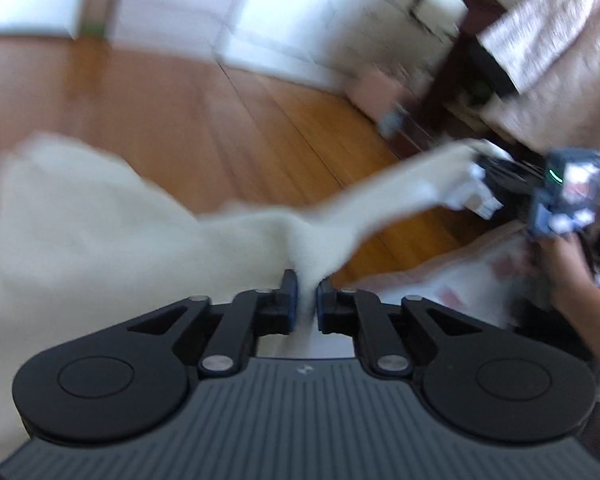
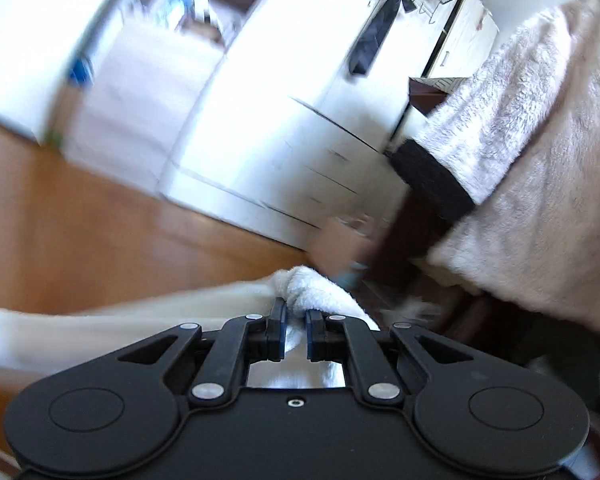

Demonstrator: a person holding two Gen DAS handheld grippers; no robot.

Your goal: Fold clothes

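Left wrist view, bottom centre: left tongs (image 1: 307, 294) pinched narrow on white fleecy garment (image 1: 100, 232). Mid right: right tongs (image 1: 466, 184) clamped on another bunch, cloth stretched between above wooden floor (image 1: 180, 112). Spreading step, judged. Next: level both corners, lay flat, avoid sagging.
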